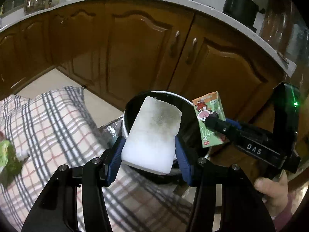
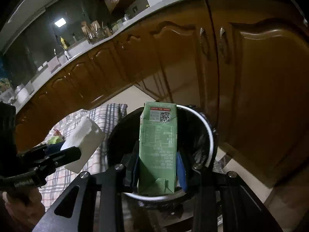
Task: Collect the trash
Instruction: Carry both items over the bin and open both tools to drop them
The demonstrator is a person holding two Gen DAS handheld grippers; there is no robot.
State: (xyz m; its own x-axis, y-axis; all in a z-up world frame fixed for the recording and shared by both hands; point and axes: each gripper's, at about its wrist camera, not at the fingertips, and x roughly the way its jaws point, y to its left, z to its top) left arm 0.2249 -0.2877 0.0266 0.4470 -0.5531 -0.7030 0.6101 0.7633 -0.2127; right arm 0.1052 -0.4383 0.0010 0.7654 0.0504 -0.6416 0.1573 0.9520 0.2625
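On the left lies the checked cloth [image 1: 58, 119], with a green scrap [image 1: 7, 154] at its far edge, not yet collected. The left gripper [image 1: 148, 150] has its blue pads pressed on both sides of a white foam block [image 1: 152, 131], which hangs over the near rim of the black-lined trash bin [image 1: 135, 102]. To the right, the right gripper [image 2: 158, 166] clamps a green drink carton [image 2: 158, 145] upright above the bin's mouth, its jaws narrow around the carton's lower part. The step in hand looks like the drop. To do it well, bring the block further over the opening before letting go, since it sits near the rim, and release one item at a time so neither knocks the other out.
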